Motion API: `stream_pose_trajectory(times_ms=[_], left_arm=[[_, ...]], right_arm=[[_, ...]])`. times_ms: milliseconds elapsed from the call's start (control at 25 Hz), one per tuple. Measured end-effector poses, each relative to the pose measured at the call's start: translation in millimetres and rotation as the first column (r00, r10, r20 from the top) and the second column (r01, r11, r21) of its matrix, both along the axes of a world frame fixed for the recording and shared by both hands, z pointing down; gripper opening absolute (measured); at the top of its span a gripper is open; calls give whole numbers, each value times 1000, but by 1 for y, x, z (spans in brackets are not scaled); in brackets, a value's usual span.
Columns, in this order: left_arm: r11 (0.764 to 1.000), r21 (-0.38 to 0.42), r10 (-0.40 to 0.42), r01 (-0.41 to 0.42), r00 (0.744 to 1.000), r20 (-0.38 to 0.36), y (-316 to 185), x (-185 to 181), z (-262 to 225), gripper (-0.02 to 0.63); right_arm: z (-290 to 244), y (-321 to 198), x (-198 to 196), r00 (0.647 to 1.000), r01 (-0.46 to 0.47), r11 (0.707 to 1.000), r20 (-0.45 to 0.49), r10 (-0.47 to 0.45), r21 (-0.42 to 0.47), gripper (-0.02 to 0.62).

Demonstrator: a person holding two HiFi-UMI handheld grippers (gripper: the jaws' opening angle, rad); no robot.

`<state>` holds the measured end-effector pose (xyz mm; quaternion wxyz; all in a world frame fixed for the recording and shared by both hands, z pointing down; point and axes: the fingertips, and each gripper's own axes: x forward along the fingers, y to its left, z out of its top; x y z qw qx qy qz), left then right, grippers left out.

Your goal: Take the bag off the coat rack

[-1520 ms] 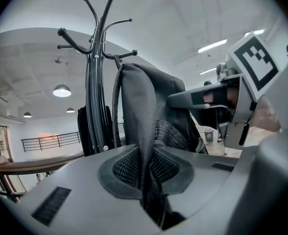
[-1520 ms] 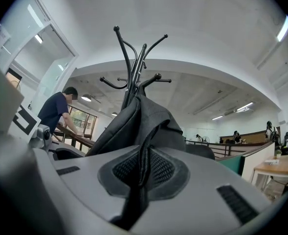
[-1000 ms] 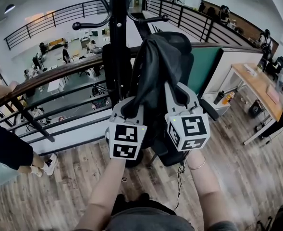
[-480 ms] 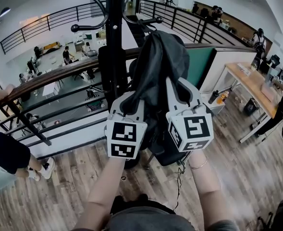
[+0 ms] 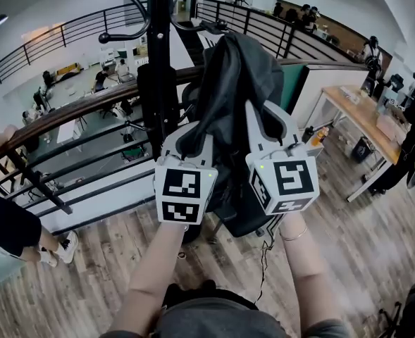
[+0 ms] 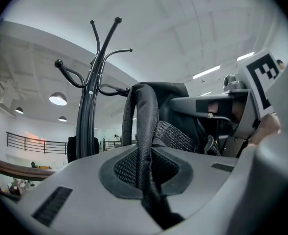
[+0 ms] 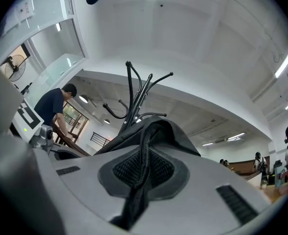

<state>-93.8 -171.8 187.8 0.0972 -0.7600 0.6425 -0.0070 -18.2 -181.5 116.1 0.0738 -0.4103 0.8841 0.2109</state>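
Bag [image 5: 239, 76] hanging high on the coat rack [image 5: 158, 55], held from below on both sides.
My left claw [image 5: 191, 146] is clamped on a strap [image 6: 144, 126] and my right claw [image 5: 267, 129] pinches a strip of its fabric, so I can lift its top evenly off the hook [image 5: 214, 27].

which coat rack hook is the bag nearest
The low hook right of the pole in the head view, its tip beside the bag's top; the left hooks stand bare.

The bag [image 5: 237, 83] sits just right of the coat rack [image 5: 159, 55], the railing [image 5: 87, 109] behind the rack, the left tool [image 5: 193, 134] and right tool [image 5: 262, 115] before it.
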Motion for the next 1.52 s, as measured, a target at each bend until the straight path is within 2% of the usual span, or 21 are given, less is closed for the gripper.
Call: stream_pose_trajectory(times_ms=[520, 800, 1520], left_arm=[[999, 37, 36, -36, 999, 5, 0, 22, -21, 52], [997, 34, 62, -63, 998, 30, -11, 39, -23, 52], [978, -91, 186, -186, 982, -10, -51, 110, 35, 52]], right_arm=[[-22, 9, 20, 1000, -31, 999, 2, 31, 44, 17], [-21, 1, 38, 998, -62, 998, 11, 61, 33, 17], [35, -38, 111, 984, -177, 979, -10, 177, -101, 17]])
